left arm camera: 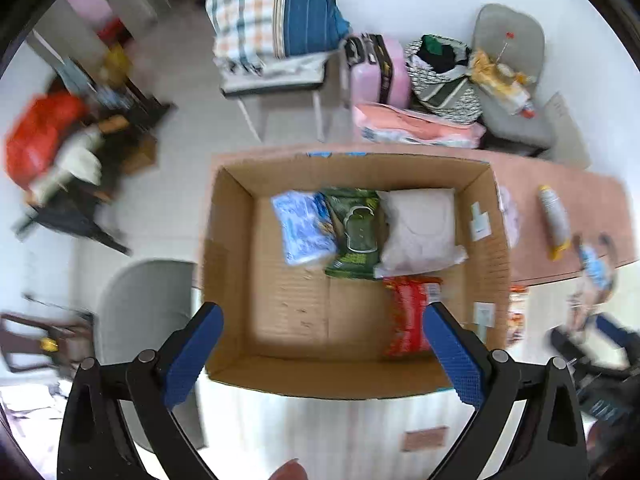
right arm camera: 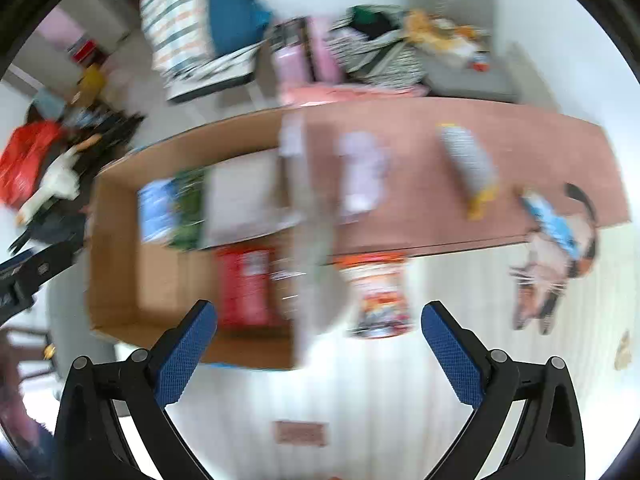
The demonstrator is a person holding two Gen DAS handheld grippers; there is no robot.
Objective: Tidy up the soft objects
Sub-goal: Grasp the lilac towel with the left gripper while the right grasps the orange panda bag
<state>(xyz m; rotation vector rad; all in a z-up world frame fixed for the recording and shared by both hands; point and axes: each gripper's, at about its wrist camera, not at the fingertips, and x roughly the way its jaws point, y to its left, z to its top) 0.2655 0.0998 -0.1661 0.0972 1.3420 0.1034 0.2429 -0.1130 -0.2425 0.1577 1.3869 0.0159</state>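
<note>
An open cardboard box (left arm camera: 232,240) holds a blue pack (left arm camera: 304,226), a green pack (left arm camera: 354,232), a white pack (left arm camera: 420,232) and a red pack (left arm camera: 410,316). My left gripper (left arm camera: 324,316) is open and empty above the box's near side. My right gripper (right arm camera: 320,316) is open and empty, above the box's right wall (right arm camera: 304,208). An orange snack pack (right arm camera: 380,296) lies on the table just right of the box. A pale pouch (right arm camera: 362,172), a grey-yellow tube toy (right arm camera: 470,168) and a cat-shaped plush (right arm camera: 556,248) lie further right.
A brown mat (right arm camera: 520,136) covers the far part of the white table (right arm camera: 380,392). Behind the table stand chairs with a checked bundle (left arm camera: 256,16), a pink suitcase (left arm camera: 376,68) and a basket (left arm camera: 444,76). A red bag (left arm camera: 40,132) sits at left.
</note>
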